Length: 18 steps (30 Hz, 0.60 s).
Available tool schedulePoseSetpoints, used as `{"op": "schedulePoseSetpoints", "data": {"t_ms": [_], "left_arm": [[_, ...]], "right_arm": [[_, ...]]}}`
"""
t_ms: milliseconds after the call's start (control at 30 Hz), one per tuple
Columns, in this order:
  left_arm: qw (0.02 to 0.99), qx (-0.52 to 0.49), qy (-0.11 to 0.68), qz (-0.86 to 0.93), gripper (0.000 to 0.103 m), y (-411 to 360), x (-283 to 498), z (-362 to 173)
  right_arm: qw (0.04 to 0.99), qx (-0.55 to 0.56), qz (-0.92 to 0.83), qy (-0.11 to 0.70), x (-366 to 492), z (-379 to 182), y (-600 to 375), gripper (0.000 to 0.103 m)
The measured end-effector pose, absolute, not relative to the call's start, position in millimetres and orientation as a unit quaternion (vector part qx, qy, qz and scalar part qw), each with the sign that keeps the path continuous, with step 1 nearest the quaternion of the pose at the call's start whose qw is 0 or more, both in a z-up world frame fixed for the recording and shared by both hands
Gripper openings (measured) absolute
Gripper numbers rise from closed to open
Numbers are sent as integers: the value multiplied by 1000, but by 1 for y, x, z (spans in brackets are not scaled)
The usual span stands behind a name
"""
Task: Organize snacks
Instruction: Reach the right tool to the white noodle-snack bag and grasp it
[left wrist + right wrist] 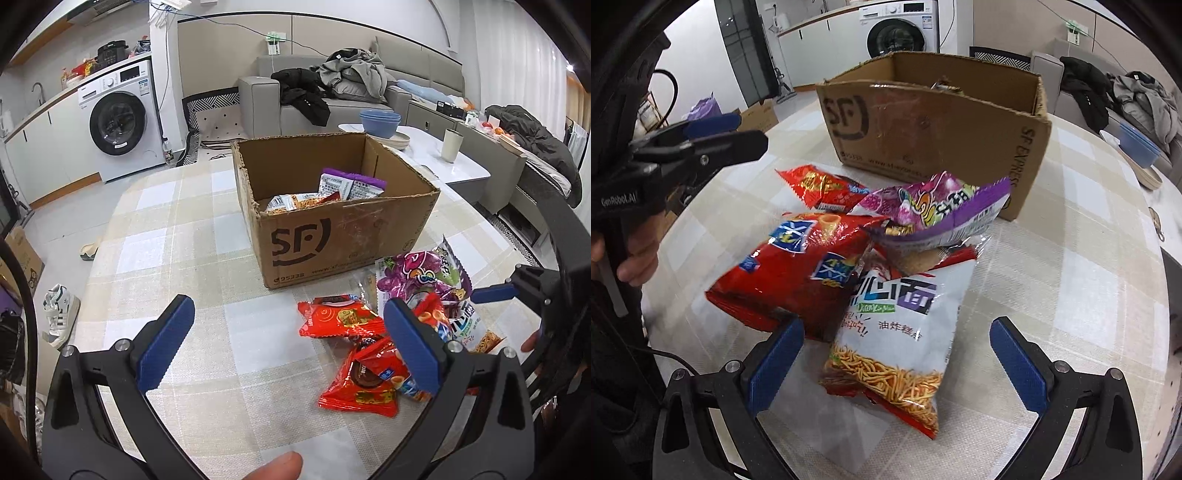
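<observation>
While both grippers hung with their fingers spread wide and nothing between them, the loose snacks lay heaped on the bench (pixel 177 236) just in front of the SF cardboard box (pixel 343 236), which already held a few packets.

The right gripper (pixel 897 362) framed the white noodle-snack bag (pixel 901 332), whose upper end was tucked under the red cone-snack bag (pixel 798 269) and the purple candy bag (pixel 934 210). Closing there would probably have dragged those neighbours along, or let the glossy film slip out. Squeezing hard might have crushed the brittle noodles or burst the puffed bag.

The left gripper (pixel 280 343) hovered near the red packets (pixel 340 317); both grippers were working the same small heap, so a collision looked possible. A bag lifted by one corner could also have caught on the box's ragged rim.
</observation>
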<state>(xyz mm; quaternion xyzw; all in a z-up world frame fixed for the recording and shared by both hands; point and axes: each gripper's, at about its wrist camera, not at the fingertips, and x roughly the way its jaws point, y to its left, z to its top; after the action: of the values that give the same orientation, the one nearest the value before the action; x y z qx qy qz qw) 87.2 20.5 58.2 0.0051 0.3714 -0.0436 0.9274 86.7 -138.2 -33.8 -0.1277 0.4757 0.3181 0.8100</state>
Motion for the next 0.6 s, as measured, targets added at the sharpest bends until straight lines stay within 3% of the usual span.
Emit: {"op": "schedulePoseSetpoints", "data": {"t_ms": [600], "left_arm": [[919,11,392,-38,102,15,101,40]], "right_arm": [[817,-116,291,484,106,-37,-170,102]]}}
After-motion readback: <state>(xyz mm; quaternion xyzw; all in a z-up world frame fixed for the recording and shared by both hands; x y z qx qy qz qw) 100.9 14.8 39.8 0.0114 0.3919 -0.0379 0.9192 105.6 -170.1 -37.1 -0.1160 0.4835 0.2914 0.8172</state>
